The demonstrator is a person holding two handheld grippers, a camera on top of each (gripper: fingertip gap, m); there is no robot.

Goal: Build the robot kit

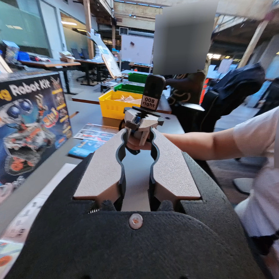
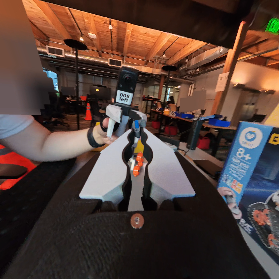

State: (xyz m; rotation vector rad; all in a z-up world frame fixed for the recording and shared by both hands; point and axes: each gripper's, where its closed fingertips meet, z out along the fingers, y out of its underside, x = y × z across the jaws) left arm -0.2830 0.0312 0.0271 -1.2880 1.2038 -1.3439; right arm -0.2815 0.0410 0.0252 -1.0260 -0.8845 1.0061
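- Right wrist view: right gripper (image 2: 137, 131) has its jaws pinching a small grey part with a blue pin (image 2: 136, 126) just above frame centre.
- Orange pieces (image 2: 138, 164) lie on the surface (image 2: 136, 196) below the part.
- Left gripper (image 1: 137, 131) faces it, jaws spread with nothing between them.
- Robot-kit box (image 1: 34, 120) stands at the left of the left wrist view, with booklets (image 1: 93, 135) beside it and a yellow bin (image 1: 111, 105) beyond.
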